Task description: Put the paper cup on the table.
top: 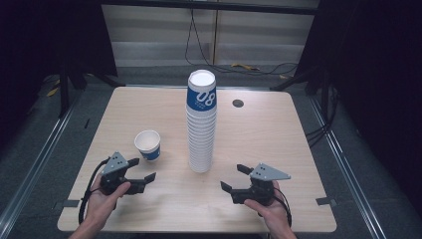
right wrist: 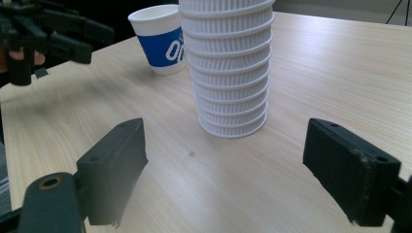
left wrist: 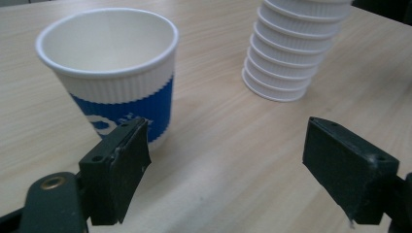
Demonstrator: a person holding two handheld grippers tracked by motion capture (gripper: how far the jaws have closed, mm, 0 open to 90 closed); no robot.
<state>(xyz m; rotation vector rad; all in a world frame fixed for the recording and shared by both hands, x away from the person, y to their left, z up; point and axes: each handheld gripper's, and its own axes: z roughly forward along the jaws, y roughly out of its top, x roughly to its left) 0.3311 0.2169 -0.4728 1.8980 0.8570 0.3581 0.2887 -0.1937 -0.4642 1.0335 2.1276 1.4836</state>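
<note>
two grippers rest low over the near part of the table [top: 259, 124], each held in a hand, and both have their fingers spread wide with nothing between them. the left gripper [top: 141, 169] points toward the single cup [top: 148, 144], which stands upright just beyond its fingers; in the left gripper view that cup [left wrist: 114, 73] sits right behind the left-hand finger [left wrist: 119, 170], close to it but outside the gap, while the other finger [left wrist: 347, 165] stands well apart over bare wood. the cup is white with a ribbed upper band and a blue lower wrap, its mouth open upward. the right gripper [top: 235, 178] aims at the foot of the tall cup stack [top: 201, 124], which stands upright ahead of its fingers and a little to their far side. in the right gripper view the stack's base [right wrist: 233, 97] lies beyond the open gap, nearer the middle, not touched by either finger [right wrist: 114, 170]. past the stack the single cup [right wrist: 160, 41] stands near it, and the left gripper [right wrist: 46, 36] shows farther off.
</note>
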